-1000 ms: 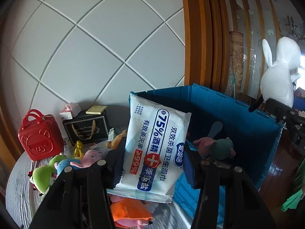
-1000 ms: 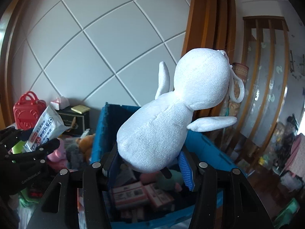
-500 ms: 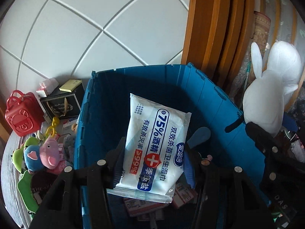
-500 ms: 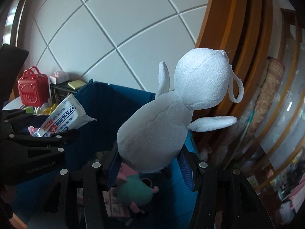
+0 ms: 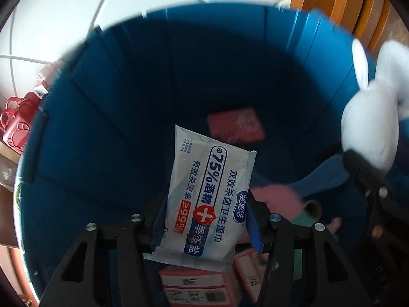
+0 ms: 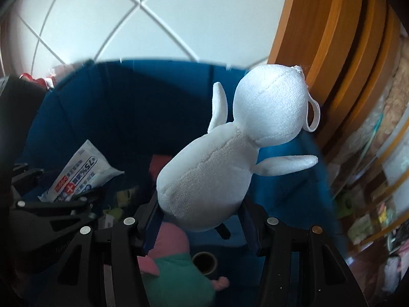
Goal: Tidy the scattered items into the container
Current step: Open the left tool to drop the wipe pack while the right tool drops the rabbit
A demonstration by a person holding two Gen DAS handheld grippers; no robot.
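Observation:
My left gripper (image 5: 204, 227) is shut on a white pack of wet wipes (image 5: 209, 192) with blue and red print, pointing steeply down into the blue bin (image 5: 115, 128). The same wet wipes pack (image 6: 79, 174) shows at the left of the right wrist view, held by the left gripper (image 6: 64, 199). My right gripper (image 6: 202, 220) is shut on the lower body of a white plush toy (image 6: 230, 158), held over the blue bin (image 6: 122, 107). That white plush toy (image 5: 370, 122) appears at the right edge of the left wrist view.
Inside the bin lie a pink and green plush (image 6: 176, 263), a tape roll (image 6: 204, 261), pink boxes (image 5: 196, 284) and a red packet (image 5: 235, 125). A red toy bag (image 5: 15, 125) stands outside the bin at the left. A wooden frame (image 6: 319, 38) rises behind, right.
Both grippers have swung over the blue bin and tilted down into it, still carrying the wipes pack and the white plush. The table items at the left have slid nearly out of view.

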